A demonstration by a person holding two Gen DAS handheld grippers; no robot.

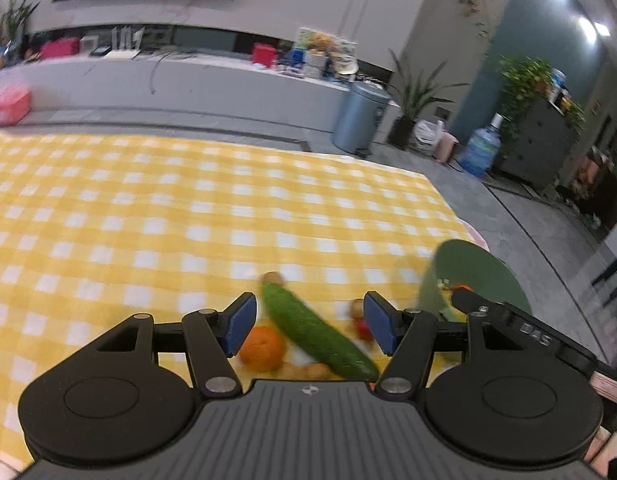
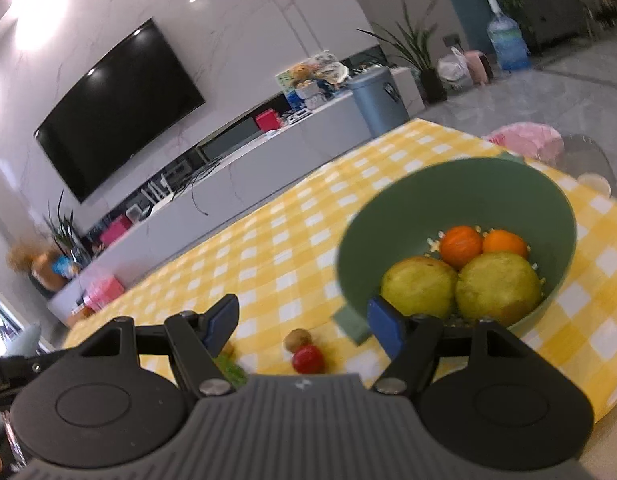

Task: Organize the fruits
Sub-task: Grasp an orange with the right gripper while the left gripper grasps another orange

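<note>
A green bowl [image 2: 392, 208] stands on the yellow checked cloth and holds two oranges [image 2: 461, 245] and two yellow-green round fruits [image 2: 498, 286]. In the left wrist view it [image 1: 474, 268] is at the right. On the cloth lie a cucumber [image 1: 316, 332], an orange [image 1: 262, 348], a small red fruit [image 2: 307, 359] and a small brown fruit [image 2: 297, 339]. My left gripper [image 1: 310, 328] hovers open above the cucumber and orange, gripping nothing. My right gripper [image 2: 304, 328] is open and empty, just left of the bowl, above the red and brown fruits.
The yellow checked tablecloth [image 1: 168, 216] stretches far to the left and back. Its right edge drops to a grey floor [image 1: 548, 232]. A pink cloth [image 2: 524, 140] lies past the bowl. A TV bench [image 1: 188, 76] and a blue-grey bin [image 1: 358, 118] stand beyond the table.
</note>
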